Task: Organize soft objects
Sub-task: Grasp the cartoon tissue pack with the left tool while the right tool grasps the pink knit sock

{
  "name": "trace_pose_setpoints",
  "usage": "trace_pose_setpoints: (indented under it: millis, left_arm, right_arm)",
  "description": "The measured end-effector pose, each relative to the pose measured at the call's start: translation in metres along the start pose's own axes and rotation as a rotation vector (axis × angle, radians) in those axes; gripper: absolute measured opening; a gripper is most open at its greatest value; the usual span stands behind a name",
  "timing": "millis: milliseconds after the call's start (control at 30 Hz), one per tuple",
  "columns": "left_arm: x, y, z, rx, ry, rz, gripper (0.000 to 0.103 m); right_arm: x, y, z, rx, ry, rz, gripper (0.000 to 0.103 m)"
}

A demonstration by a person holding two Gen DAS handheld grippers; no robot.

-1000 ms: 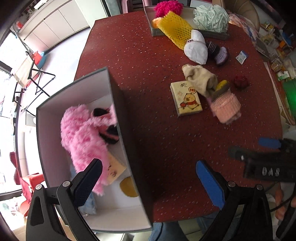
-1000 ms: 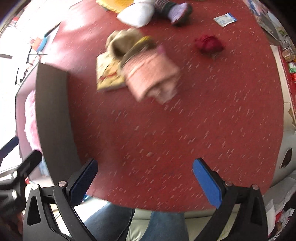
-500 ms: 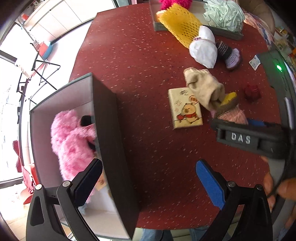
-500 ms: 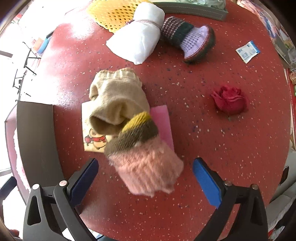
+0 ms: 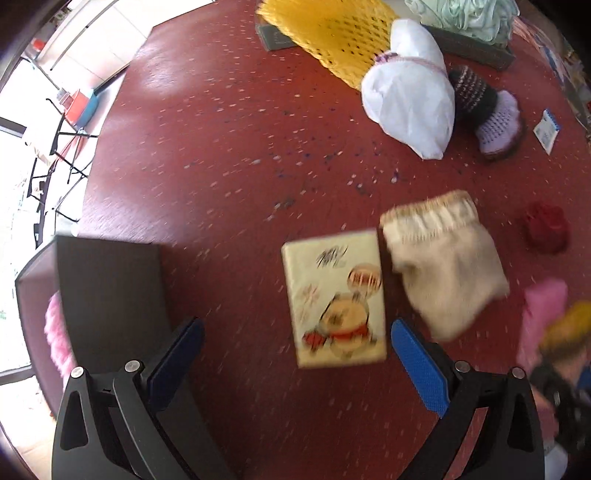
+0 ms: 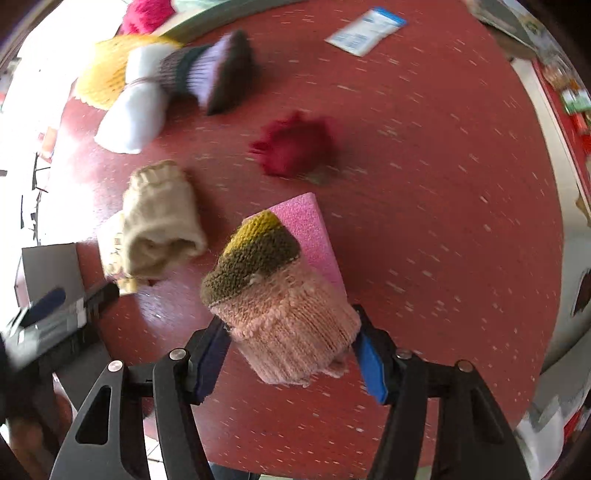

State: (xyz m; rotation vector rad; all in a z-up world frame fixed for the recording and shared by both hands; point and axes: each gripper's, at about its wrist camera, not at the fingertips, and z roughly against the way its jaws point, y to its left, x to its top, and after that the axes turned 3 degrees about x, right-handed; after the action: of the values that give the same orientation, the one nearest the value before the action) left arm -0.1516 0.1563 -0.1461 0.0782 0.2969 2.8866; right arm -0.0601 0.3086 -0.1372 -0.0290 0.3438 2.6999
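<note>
**Right wrist view: jaws closing round the pink knit, plenty still on the table**

Right wrist view has the right gripper point(image 6: 291, 354) pointing down at a pink knitted piece with an olive and mustard top point(image 6: 277, 295), which lies partly over a pink foam block point(image 6: 314, 229). The jaws are closing with the knit between them, the blue pads at or just beside its flanks; whether they bite yet is hard to call.

Over to the left wrist: the left gripper point(image 5: 295, 354) hangs wide open above the red speckled table point(image 5: 221, 147), nothing in its grasp, a cartoon-printed card pack point(image 5: 334, 299) lying between its fingers. Just beside that sits a beige sock point(image 5: 447, 258).

Progress? Early to middling, I'd say. The dark box point(image 5: 107, 291) at the table's left edge already holds something fluffy and pink point(image 5: 55, 332). Still loose: a white pouch point(image 5: 410, 107), a purple-and-dark knitted piece point(image 5: 487, 110), a yellow mesh sleeve point(image 5: 332, 33), a dark red pompom point(image 5: 546, 229), plus a small packet point(image 5: 546, 129). At the far edge, a grey tray point(image 5: 472, 48) carries a pale green puff point(image 5: 465, 14).
</note>
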Motion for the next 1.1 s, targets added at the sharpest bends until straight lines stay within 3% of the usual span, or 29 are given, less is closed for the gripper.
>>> trace_pose_setpoints:
  millis: [233, 400, 500, 567, 700, 733, 767, 867, 900, 1100]
  left_arm:
    - [0.016, -0.011, -0.035, -0.011, 0.036, 0.023, 0.103]
    - [0.017, -0.006, -0.041, -0.068, 0.025, 0.049, 0.103]
    - [0.012, 0.013, -0.053, -0.157, 0.072, 0.14, 0.103]
    - [0.012, 0.015, -0.055, -0.149, 0.086, 0.133, 0.103]
    - [0.026, 0.008, -0.057, -0.13, 0.113, 0.104, 0.103]
    - [0.031, 0.002, -0.056, -0.115, 0.098, 0.086, 0.101]
    - [0.032, -0.003, -0.053, -0.098, 0.081, 0.065, 0.092]
    - [0.03, -0.012, -0.046, -0.111, 0.052, 0.033, 0.058]
    - [0.029, -0.013, -0.043, -0.152, 0.052, 0.039, 0.055]
    - [0.012, -0.022, -0.029, -0.145, 0.028, -0.027, 0.055]
  right_arm:
    - [-0.01, -0.021, 0.003, 0.038, 0.005, -0.042, 0.07]
    - [-0.029, -0.035, 0.009, 0.064, -0.02, -0.055, 0.079]
    - [-0.033, -0.038, 0.009, 0.047, -0.035, -0.053, 0.079]
    - [-0.036, -0.053, 0.014, 0.037, -0.051, -0.036, 0.079]
    - [-0.036, -0.034, 0.019, 0.009, -0.074, 0.006, 0.076]
    - [-0.036, -0.032, 0.019, 0.008, -0.077, 0.01, 0.073]
    - [-0.037, -0.026, 0.021, 0.005, -0.076, 0.01, 0.069]
    - [-0.039, -0.021, 0.021, 0.003, -0.069, 0.011, 0.06]
    - [-0.045, -0.024, 0.015, 0.017, -0.072, 0.007, 0.058]
    - [-0.065, -0.033, 0.025, 0.055, -0.074, -0.025, 0.057]
